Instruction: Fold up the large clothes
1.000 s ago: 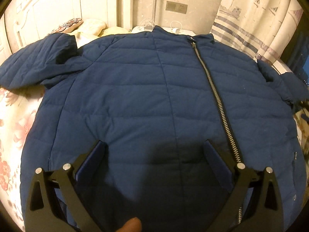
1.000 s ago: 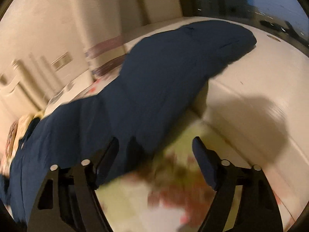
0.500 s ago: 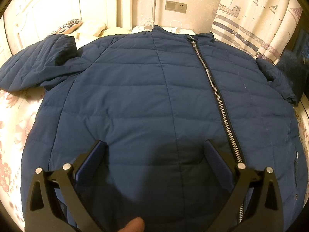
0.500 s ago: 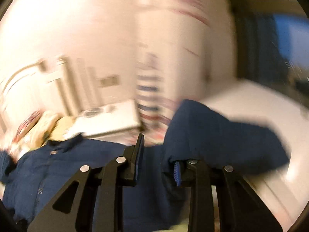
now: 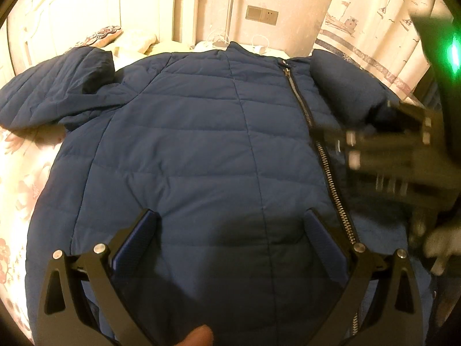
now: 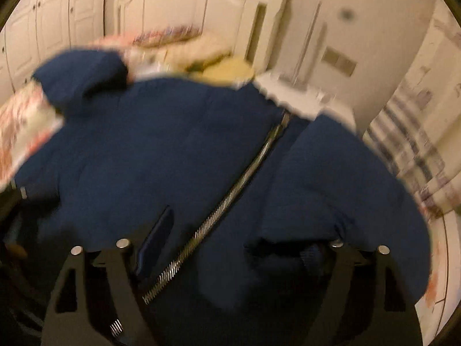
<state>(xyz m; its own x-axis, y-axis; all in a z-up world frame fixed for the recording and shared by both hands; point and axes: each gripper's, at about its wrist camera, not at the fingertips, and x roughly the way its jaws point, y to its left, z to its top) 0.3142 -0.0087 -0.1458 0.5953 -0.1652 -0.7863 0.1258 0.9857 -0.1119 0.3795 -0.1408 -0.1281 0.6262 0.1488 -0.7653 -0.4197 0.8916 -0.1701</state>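
Across the bed [image 5: 20,173] lies the navy jacket [image 5: 201,144], front up, its zipper [image 5: 322,155] running lengthwise toward the collar at the headboard [image 5: 72,8]. Left claw [image 5: 230,227] hovers spread and empty above the hem. Right claw [image 6: 245,239], blurred, has just been opening and apparently grips nothing.

Both hand-held grippers [image 5: 229,232] [image 6: 247,236] spread wide, angled down.

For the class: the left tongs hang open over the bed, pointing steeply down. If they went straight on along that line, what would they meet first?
Most likely the quilted front of the blue jacket, left of its zipper. Nothing shows between the left tongs and the fabric, though depth is unclear.
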